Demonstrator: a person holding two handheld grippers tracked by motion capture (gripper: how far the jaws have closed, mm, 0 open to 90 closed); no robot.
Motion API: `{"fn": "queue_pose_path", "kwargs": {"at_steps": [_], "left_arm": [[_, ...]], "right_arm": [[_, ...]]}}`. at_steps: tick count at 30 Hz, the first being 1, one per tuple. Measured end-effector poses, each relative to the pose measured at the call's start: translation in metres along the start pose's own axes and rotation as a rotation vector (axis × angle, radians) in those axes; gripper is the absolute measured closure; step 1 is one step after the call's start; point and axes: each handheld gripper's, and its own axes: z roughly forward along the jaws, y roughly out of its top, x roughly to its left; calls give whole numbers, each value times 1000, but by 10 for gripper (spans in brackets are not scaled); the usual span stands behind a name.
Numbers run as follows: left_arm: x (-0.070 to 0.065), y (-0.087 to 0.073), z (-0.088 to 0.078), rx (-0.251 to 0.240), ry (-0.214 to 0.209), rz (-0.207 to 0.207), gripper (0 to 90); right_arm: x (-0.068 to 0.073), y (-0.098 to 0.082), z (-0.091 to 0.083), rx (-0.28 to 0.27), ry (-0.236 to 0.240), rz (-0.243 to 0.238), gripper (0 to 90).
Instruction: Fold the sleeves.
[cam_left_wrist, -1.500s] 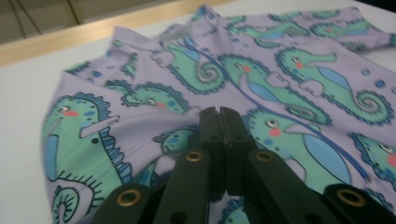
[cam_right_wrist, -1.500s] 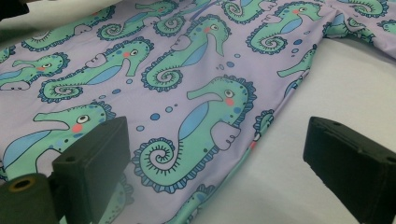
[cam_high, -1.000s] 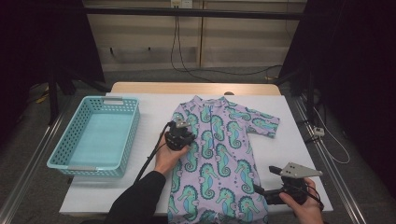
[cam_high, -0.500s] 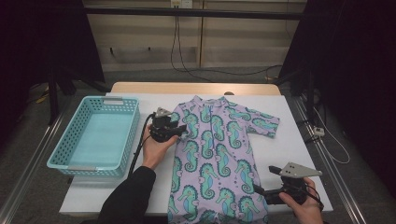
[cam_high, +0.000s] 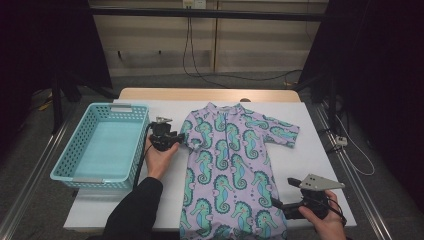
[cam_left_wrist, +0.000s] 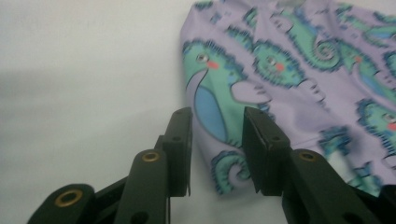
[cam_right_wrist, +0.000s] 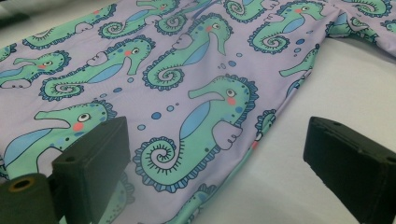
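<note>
A lilac short-sleeved garment (cam_high: 230, 165) printed with green seahorses lies flat on the white table (cam_high: 320, 150), neck toward the far side. My left gripper (cam_high: 179, 137) is at the tip of the garment's left sleeve (cam_left_wrist: 219, 102). Its jaws have just been closing and stand a little apart, with the sleeve's corner lying between them and no pad pressing on it (cam_left_wrist: 217, 119). At the garment's lower right hem my right gripper (cam_high: 276, 204) rests wide open, the hem's edge (cam_right_wrist: 261, 126) running between its jaws.
A light blue plastic basket (cam_high: 107, 107) stands on the table's left part, just left of my left hand. A wooden board (cam_high: 210, 94) lines the far edge. Bare white table lies right of the garment. Cables trail on the floor behind.
My left gripper has moved left, off the garment's chest to the outer edge of the left sleeve, toward the basket. The right gripper has stayed where it was.
</note>
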Motion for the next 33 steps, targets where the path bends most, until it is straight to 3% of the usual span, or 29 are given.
{"fn": "queue_pose_path", "kwargs": {"at_steps": [3,9,10,13,17,19,22,24,29,31,33], "left_arm": [[2,-4,4,13,6,0,615],[-8,-5,7,18,25,72,513],[-12,-6,7,25,51,111,513],[-17,-7,9,19,39,132,611],[-15,-7,9,23,-42,77,799],[-17,-6,10,23,-35,79,877],[-15,-4,9,19,-23,44,888],[-13,-1,6,4,-6,42,889],[-12,15,-10,-83,0,23,889],[-12,23,-16,-112,-25,12,889],[-15,28,-20,-137,-20,31,889]], "right_arm": [[0,0,0,1,0,-1,64],[0,0,1,4,1,-3,64],[0,0,1,3,1,-4,64],[0,0,1,6,1,-3,64],[0,0,1,6,2,-4,64],[0,0,1,6,2,-4,64],[0,0,1,5,1,-4,64],[0,0,1,5,1,-3,64],[0,0,1,5,1,-4,64],[0,0,1,4,0,-4,64],[0,0,1,5,0,-3,64]]}}
